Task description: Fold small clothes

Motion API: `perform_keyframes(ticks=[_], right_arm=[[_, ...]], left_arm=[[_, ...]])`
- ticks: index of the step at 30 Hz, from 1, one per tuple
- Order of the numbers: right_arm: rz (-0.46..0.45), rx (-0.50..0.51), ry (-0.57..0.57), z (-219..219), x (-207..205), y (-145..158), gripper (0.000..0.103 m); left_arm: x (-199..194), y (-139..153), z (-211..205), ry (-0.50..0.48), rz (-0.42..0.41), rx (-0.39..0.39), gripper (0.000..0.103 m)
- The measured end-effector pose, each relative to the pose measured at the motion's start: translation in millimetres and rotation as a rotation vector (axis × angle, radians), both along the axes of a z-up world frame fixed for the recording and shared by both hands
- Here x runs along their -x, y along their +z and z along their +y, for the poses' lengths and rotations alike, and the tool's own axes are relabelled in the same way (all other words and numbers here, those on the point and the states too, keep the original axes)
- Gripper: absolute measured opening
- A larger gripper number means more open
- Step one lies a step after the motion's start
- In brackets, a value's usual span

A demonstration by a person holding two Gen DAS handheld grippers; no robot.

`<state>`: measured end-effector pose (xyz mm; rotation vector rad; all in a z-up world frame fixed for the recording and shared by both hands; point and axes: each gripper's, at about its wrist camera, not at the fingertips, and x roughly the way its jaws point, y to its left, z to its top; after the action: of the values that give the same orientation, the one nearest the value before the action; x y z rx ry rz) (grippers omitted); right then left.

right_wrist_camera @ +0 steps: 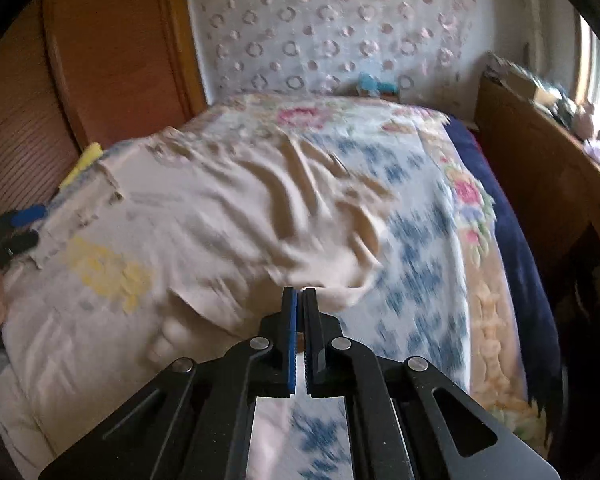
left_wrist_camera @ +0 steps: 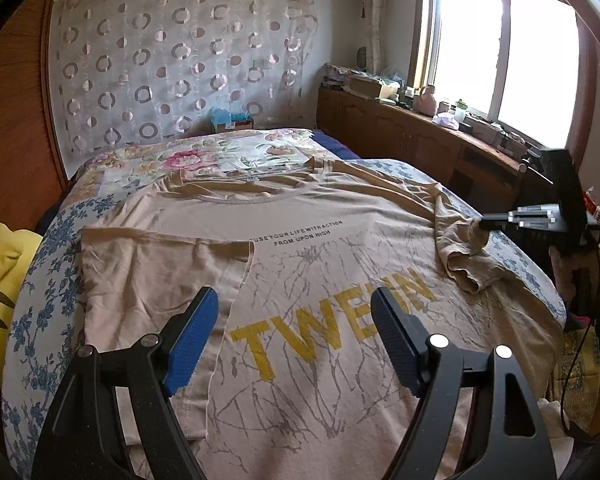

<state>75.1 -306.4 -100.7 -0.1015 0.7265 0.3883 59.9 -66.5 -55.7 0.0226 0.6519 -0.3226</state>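
Overall, a bed with blue-floral sheet [left_wrist_camera: 40, 280] carries the beige cotton T-shirt with yellow lettering [left_wrist_camera: 320, 280], spread flat, its left side already folded inward. At right, the right gripper [right_wrist_camera: 300, 292] pinches the bunched right sleeve [left_wrist_camera: 464, 256], apparently to fold it across; the left gripper [left_wrist_camera: 294, 312] hovers near, jaws wide, empty.

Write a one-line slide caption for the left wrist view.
Left gripper open above tan T-shirt, one side folded in; right gripper shut on the bunched far sleeve.
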Motion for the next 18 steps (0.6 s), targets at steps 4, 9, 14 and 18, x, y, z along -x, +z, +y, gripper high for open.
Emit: perform_keyframes(ticks=[4,9,14,18], right_arm=[[-0.037,0.022,0.075,35.0,-14.4,16.6,0.002],[-0.043,0.033,0.157,84.0,-43.0,27.4,0.002],[-0.074,0.013,0.134,95.5,-59.9,29.9,0.020],[-0.086,0.023,0.103,86.3,-51.6,21.1,0.039]], left_arm=[[1.3,-1.0,2.1,0.005,0.000,0.002,0.079],[2.6,-0.1,10.8,0.019,-0.003,0.010,0.079],[2.9,-1.3,17.0,0.034,0.001,0.019,0.079],[5.3,-0.9,19.1,0.037,-0.001,0.023,0.079]])
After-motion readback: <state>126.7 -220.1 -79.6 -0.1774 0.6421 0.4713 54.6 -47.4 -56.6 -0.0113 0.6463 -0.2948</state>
